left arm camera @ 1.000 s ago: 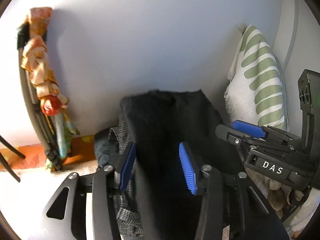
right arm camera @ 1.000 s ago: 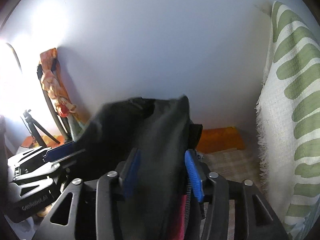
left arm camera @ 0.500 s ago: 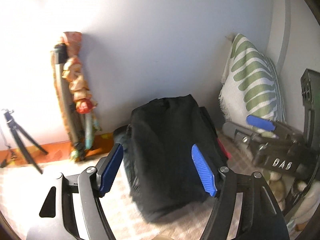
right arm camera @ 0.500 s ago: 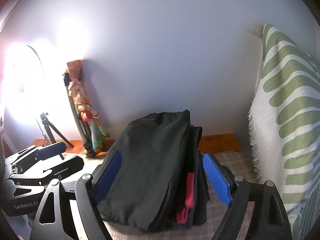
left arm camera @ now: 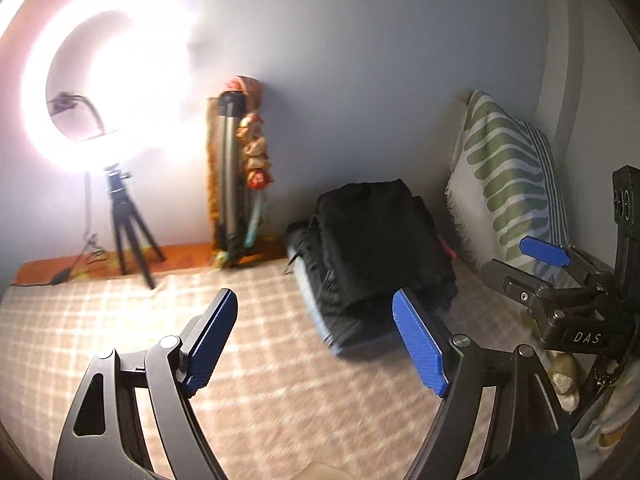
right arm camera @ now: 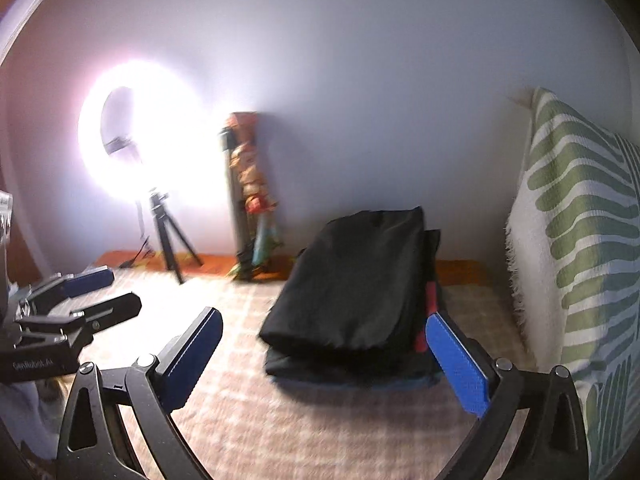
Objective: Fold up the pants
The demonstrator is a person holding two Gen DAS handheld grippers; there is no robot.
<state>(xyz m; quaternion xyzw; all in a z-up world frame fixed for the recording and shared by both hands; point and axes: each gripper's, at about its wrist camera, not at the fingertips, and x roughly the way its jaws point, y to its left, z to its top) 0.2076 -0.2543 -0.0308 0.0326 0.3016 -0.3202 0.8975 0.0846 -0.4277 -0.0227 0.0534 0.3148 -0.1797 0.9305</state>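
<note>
Folded black pants (left arm camera: 376, 236) lie on top of a stack of folded clothes on the checked bedspread, near the wall; they also show in the right wrist view (right arm camera: 360, 280). My left gripper (left arm camera: 316, 340) is open and empty, pulled back from the stack and over the bedspread. My right gripper (right arm camera: 324, 360) is open and empty, in front of the stack. The right gripper shows in the left wrist view (left arm camera: 532, 264), and the left gripper shows in the right wrist view (right arm camera: 100, 292).
A green-striped pillow (right arm camera: 580, 248) stands right of the stack. A bright ring light on a small tripod (left arm camera: 124, 224) and a folded tripod wrapped in patterned cloth (left arm camera: 240, 184) stand against the wall. The checked bedspread (left arm camera: 260, 380) spreads in front.
Both grippers have let go of the black pants, opened wide and drawn back from the stack. The pants now lie flat on the stack.
</note>
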